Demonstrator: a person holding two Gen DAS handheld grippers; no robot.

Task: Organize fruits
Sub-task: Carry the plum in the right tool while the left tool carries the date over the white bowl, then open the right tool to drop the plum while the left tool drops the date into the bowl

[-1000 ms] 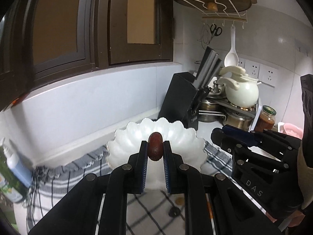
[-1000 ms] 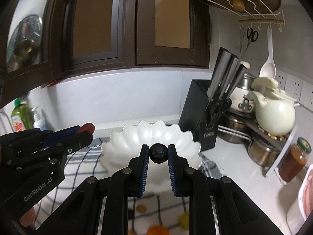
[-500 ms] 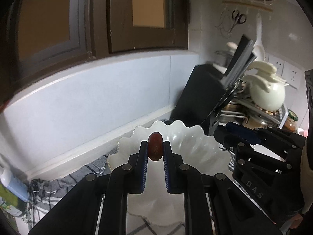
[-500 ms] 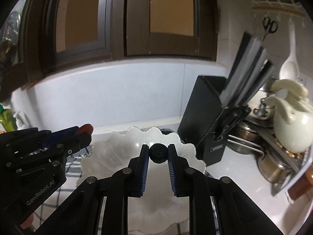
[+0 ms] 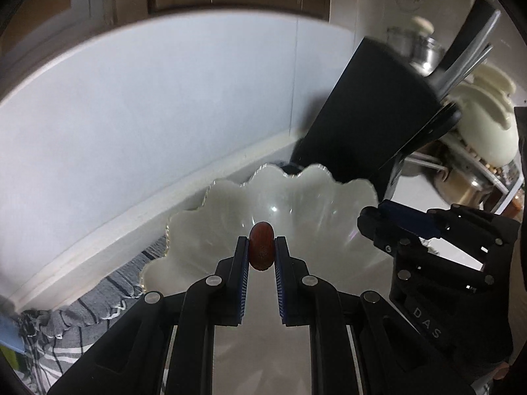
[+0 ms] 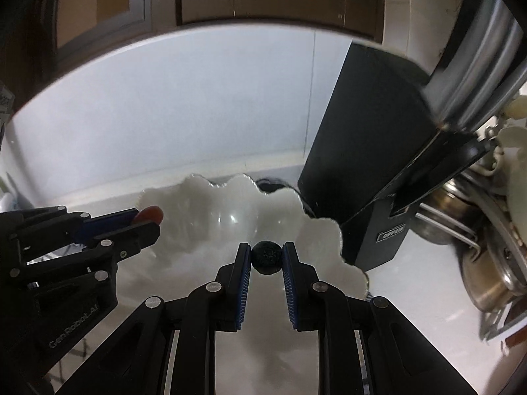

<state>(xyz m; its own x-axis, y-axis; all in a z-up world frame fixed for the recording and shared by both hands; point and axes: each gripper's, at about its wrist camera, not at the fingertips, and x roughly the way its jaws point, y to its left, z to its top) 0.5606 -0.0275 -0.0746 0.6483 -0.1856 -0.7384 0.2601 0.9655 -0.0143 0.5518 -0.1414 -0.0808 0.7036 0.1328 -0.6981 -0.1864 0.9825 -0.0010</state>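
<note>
Left gripper (image 5: pixel 262 252) jaws pinching reddish-brown fruit (image 5: pixel 262 249), right gripper (image 6: pixel 266 258) pinching dark, perhaps berry-like fruit (image 6: pixel 266 257)

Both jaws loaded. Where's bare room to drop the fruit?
The white scalloped bowl shows a bare inside, bordered by the wall ledge behind and the striped cloth on its left. Crowded on the right: knife block beside the rim, then pots.

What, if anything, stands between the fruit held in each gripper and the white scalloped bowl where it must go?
Nothing visible does. The left gripper is shut on a reddish-brown fruit, the right gripper on a dark round fruit. Both hang over the white scalloped bowl, whose inside looks bare. The black knife block stands behind it, aside.
</note>
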